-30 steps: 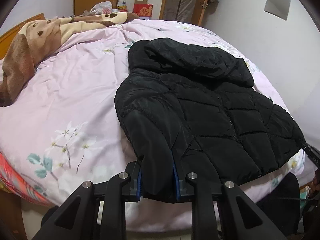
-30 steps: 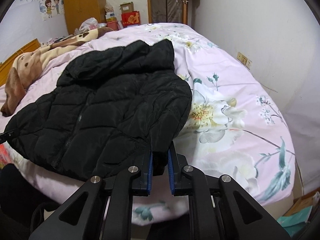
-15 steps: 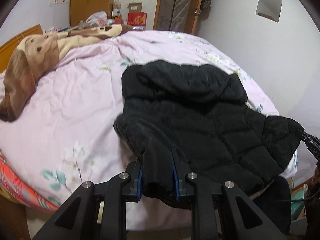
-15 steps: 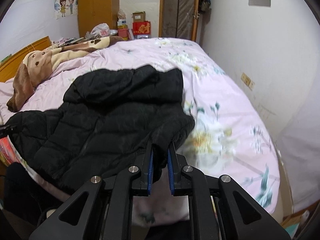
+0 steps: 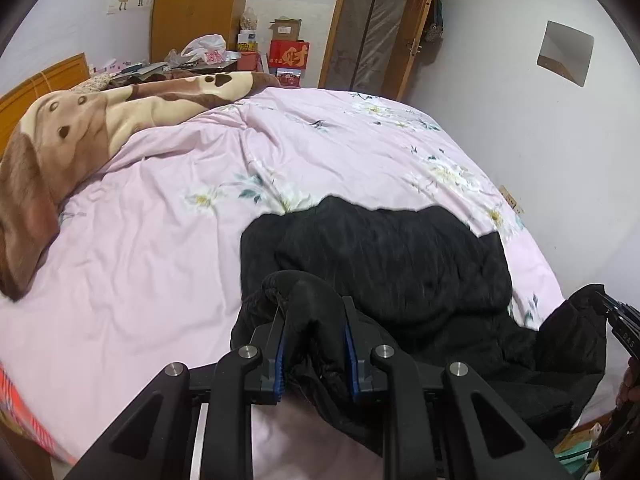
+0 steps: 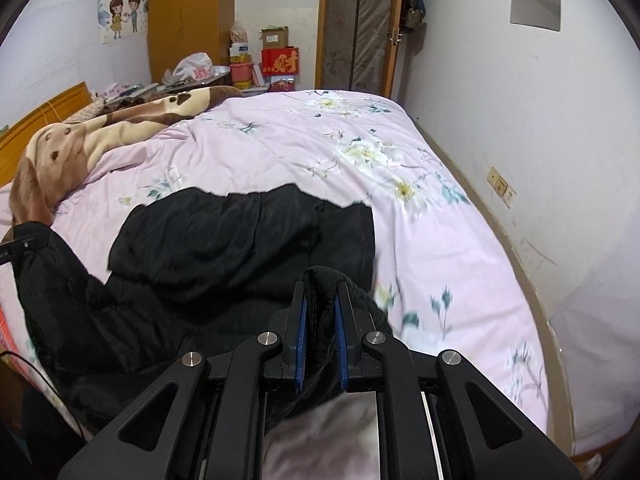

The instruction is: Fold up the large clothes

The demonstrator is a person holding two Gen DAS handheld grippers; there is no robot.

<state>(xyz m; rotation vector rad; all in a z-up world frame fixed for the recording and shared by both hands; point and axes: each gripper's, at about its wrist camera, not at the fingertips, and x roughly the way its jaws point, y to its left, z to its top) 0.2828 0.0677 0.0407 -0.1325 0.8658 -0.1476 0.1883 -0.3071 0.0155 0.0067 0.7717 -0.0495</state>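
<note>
A black quilted hooded jacket [image 5: 400, 264] lies at the near edge of the pink floral bed [image 5: 168, 208]. My left gripper [image 5: 314, 320] is shut on a bunched corner of the jacket's bottom hem and holds it raised above the bed. My right gripper [image 6: 320, 304] is shut on the other bottom corner of the jacket [image 6: 224, 240], also raised. The hood end rests on the quilt [image 6: 420, 216], and the lower part hangs folded between the grippers. The right gripper also shows at the right edge of the left wrist view [image 5: 624, 320].
A brown and cream dog-print blanket [image 5: 60, 148] lies along the bed's left side by the wooden headboard [image 5: 40, 80]. Boxes and bags [image 5: 288, 56] stand beyond the far end, near a door [image 5: 372, 28]. A white wall [image 6: 520, 120] runs along the right.
Both grippers have lifted the jacket's bottom corners and drawn them up and back. The jacket, spread flat before, now bunches near the bed's edge and more bare quilt shows beyond it.
</note>
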